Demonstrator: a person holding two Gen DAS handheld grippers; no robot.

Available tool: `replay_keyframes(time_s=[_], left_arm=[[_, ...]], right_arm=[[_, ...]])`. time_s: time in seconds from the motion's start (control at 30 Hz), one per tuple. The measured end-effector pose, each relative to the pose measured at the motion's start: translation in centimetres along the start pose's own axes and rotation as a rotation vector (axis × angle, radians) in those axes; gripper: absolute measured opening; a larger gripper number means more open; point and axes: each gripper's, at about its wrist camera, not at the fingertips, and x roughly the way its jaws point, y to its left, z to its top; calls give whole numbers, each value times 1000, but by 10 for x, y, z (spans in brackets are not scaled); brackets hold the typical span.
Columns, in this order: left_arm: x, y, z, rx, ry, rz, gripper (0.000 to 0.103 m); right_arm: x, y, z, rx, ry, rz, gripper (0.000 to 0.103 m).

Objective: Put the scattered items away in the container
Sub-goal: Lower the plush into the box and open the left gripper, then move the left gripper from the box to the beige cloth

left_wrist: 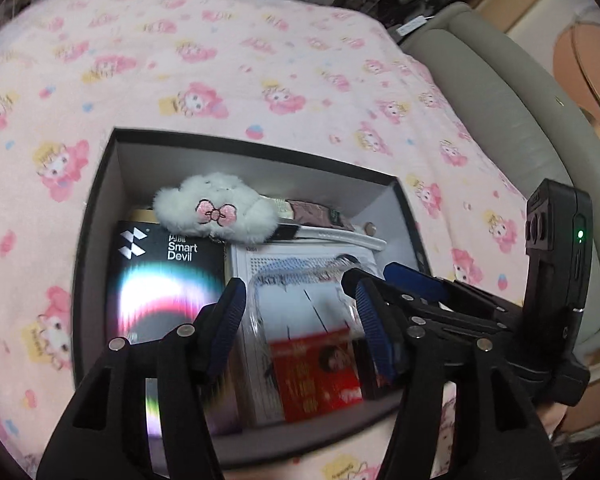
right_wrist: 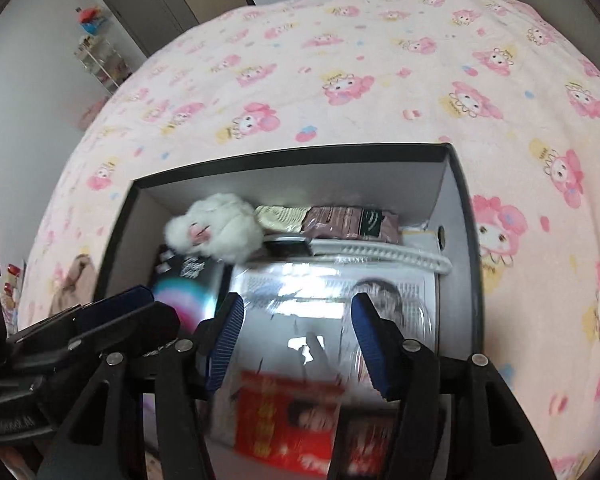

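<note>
Two grippers hang side by side over an open dark box [left_wrist: 96, 216] that sits on a pink cartoon-print blanket [left_wrist: 260, 72]. Both have their jaws spread, with nothing between the blue ribbed pads.

The left gripper [left_wrist: 300, 304] hovers above the near middle of the box. Below the gap between its fingers lies a plastic-wrapped magazine [left_wrist: 300, 308], white with a red cover block at its near end; whether the pads touch the wrap cannot be told from the blurred picture. Left of its left finger a black "Smart Devil" package [left_wrist: 160, 276] lies flat against the left wall of the box. A white fluffy plush with a pink bow [left_wrist: 216, 210] rests at the far left, partly on that package's far edge. To the right of the plush, along the far wall, lie small snack packets [left_wrist: 320, 214], one pale and one brownish, and a white ribbed strip [left_wrist: 340, 236] runs between them and the far edge of the magazine.

The right gripper [right_wrist: 298, 312] is poised just to the right of the left one, which shows at the left edge of the right wrist view. It too looks down on the wrapped magazine, framing the printed face on the cover beside its right finger [right_wrist: 370, 340]. A beige padded bed edge [left_wrist: 492, 96] borders the blanket on the right.
</note>
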Motion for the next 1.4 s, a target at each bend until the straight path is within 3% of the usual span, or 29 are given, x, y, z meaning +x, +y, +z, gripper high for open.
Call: replay_keyframes(time_s=[0.3, 0.57, 0.73, 1.0, 1.4], left_arm=[[-53, -22, -49, 70, 30, -106, 59], [-103, -42, -80, 175, -36, -77, 58], [-124, -34, -90, 184, -57, -73, 58], [-149, 10, -103, 129, -82, -58, 58], [-190, 115, -123, -38, -142, 18, 58]], right_arm=[[-74, 16, -63, 57, -136, -10, 54], [-114, 41, -102, 48, -183, -23, 55], [-125, 57, -113, 38, -184, 2, 55], [-119, 101, -122, -33, -160, 6, 55], [-70, 196, -120, -167, -71, 59, 55]])
